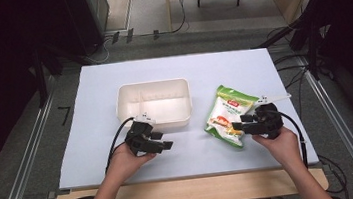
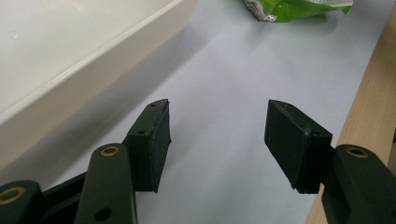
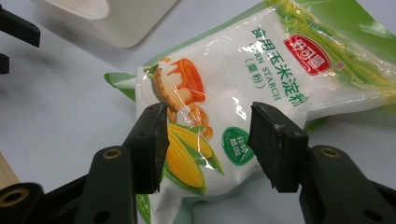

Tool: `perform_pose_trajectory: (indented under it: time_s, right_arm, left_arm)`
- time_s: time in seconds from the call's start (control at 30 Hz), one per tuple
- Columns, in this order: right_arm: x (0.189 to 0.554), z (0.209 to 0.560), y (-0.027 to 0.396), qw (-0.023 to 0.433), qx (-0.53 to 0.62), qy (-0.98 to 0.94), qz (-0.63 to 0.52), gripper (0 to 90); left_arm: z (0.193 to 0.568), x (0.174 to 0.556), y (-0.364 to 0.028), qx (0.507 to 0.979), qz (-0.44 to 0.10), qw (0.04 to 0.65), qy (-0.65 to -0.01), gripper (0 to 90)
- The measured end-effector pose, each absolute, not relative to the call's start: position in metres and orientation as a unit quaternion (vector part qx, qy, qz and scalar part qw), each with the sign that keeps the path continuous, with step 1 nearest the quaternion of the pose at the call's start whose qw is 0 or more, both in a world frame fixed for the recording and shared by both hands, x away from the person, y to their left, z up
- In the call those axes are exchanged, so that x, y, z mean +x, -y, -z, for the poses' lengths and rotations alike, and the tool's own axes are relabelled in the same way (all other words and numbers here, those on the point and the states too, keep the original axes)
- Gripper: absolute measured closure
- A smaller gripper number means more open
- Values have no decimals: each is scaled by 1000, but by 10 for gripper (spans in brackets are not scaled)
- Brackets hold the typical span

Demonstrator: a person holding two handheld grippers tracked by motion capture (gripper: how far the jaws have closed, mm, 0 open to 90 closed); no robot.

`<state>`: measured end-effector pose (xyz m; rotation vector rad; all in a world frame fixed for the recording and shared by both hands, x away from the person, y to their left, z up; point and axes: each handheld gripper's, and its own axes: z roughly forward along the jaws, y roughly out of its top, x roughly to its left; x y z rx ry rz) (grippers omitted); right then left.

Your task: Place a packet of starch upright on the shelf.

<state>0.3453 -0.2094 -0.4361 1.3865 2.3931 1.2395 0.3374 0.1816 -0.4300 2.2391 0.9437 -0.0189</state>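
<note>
White table (image 1: 120, 156), cream tray (image 1: 156, 120), corn starch bag (image 1: 226, 115)

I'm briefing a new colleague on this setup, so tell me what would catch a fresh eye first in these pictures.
The bright green and white corn starch bag stands out, lying right of centre on the pale blue table. The right tongs are open, with the bag's lower end between their jaws. Left of the bag sits a white tray with a divider inside, and the left tongs hover open over bare table just in front of it.

The green-and-white bag (image 3: 243, 93), near the table's right edge, reads "CORN STARCH" in green beside Chinese characters 食用玉米淀粉 (粟粉). Its red brand badge and round green seal are too small to read.
</note>
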Motion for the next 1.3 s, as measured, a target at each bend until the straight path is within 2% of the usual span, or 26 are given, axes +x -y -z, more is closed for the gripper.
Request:
perform_pose_trajectory:
  time_s: [0.17, 0.3, 1.3]
  right_arm:
    - [344, 433, 212, 64, 461, -787, -406, 509]
    - [343, 431, 217, 68, 470, -776, -415, 477]
    - [342, 429, 219, 89, 467, -787, -394, 396]
  left_arm:
    - [430, 338, -180, 866, 7, 345, -362, 417]
    - [430, 338, -180, 865, 7, 346, -363, 417]
    - [431, 340, -181, 866, 12, 343, -363, 417]
